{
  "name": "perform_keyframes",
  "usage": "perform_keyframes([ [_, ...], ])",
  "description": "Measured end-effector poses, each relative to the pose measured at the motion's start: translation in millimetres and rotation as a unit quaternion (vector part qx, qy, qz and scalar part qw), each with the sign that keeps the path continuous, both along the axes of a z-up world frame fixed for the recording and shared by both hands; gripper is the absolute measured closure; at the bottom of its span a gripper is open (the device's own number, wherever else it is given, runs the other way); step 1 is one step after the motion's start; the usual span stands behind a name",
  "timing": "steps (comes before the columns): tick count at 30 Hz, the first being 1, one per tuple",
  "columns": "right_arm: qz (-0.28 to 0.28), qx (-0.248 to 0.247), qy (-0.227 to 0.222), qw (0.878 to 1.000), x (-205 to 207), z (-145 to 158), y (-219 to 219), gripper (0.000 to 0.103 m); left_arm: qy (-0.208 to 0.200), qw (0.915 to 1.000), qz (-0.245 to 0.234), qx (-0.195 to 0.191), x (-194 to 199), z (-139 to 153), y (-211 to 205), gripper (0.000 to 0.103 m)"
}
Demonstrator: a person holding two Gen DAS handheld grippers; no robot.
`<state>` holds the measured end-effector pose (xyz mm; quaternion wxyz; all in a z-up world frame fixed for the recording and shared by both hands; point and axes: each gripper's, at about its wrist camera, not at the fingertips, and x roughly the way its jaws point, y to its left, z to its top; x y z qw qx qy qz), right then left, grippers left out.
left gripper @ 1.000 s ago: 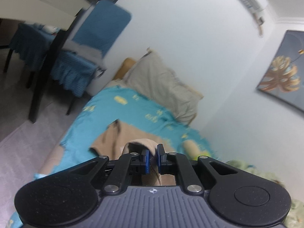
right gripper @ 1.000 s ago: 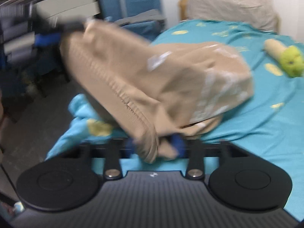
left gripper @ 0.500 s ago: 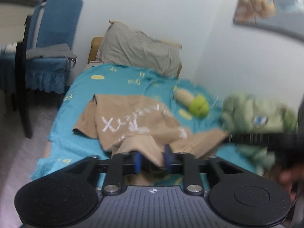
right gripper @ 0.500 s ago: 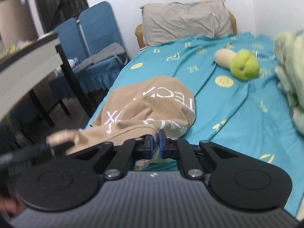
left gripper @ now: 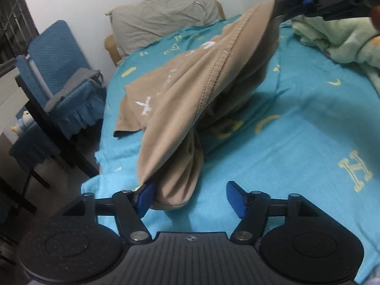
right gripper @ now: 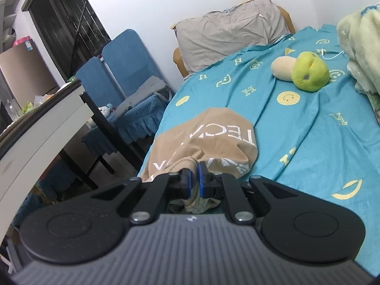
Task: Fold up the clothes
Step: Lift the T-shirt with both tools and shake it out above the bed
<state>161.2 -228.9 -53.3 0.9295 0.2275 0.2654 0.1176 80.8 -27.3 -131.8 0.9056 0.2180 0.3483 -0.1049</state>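
Left gripper (left gripper: 191, 198): jaws spread; tan garment (left gripper: 190, 90) possibly brushing one pad.
Right gripper (right gripper: 193, 178): clenched on garment hem, lifted over bed (right gripper: 308, 130).

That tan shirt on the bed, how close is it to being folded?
Barely started. The tan shirt is not flat or folded: one part lies on the blue sheet, the rest is lifted. The right gripper pinches its hem, while the left gripper stands open, cloth only brushing one finger. All folds remain.
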Motion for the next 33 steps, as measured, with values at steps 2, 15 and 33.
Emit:
perform_keyframes([
  [2,-0.005,0.005,-0.005,1.0,-2,1,-2,0.094,-0.02,0.9997,0.015,-0.004,0,2,1,0.035],
  [15,-0.062,-0.018,-0.077,0.995,-15,26,-16,0.094,-0.192,0.9768,0.056,-0.077,-25,51,23,0.02],
  [33,-0.071,0.027,-0.105,0.992,-20,42,-43,0.094,-0.102,0.9931,-0.027,0.052,11,-29,-22,0.054],
])
